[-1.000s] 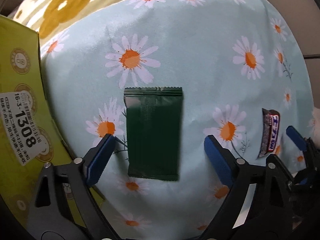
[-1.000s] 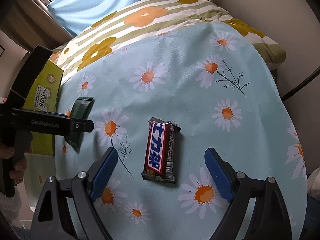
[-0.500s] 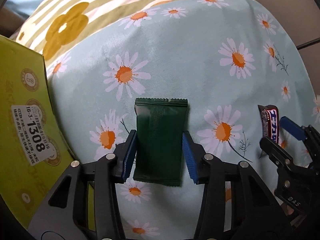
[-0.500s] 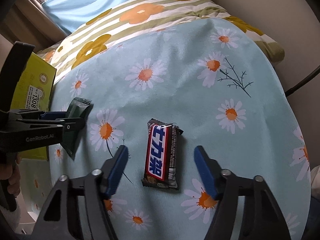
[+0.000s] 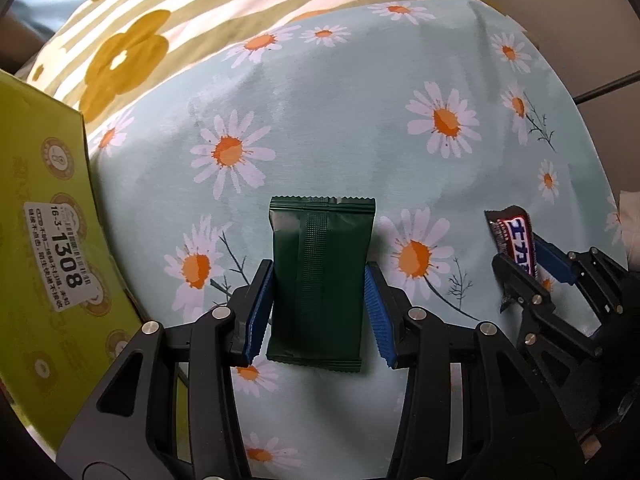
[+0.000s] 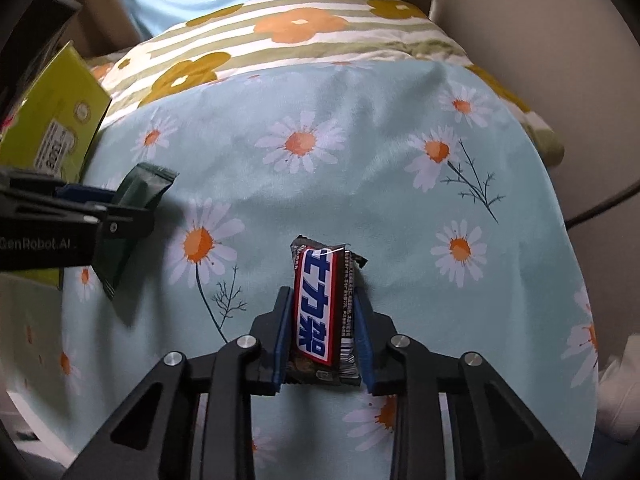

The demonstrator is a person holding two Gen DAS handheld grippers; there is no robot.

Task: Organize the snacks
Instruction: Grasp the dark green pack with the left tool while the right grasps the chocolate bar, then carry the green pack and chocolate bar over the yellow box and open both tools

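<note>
We find the left claw [image 5: 318, 312] clamped on the green packet [image 5: 322, 280], already raised off the daisy cloth [image 5: 340, 120]. The right claw [image 6: 322, 340], open a second ago, has just closed its jaws on the chocolate bar [image 6: 320, 308]. The yellow-green box [image 5: 44, 220] lies left of the left claw. We judge both snacks secured and ready to be carried to it.

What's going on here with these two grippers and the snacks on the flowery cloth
A person is sorting snacks with a handheld gripper in each hand. The left gripper is shut on a dark green packet; the right gripper has just closed on a chocolate bar. Both snacks are over the daisy-print cloth, and a yellow-green box sits at the left.
</note>
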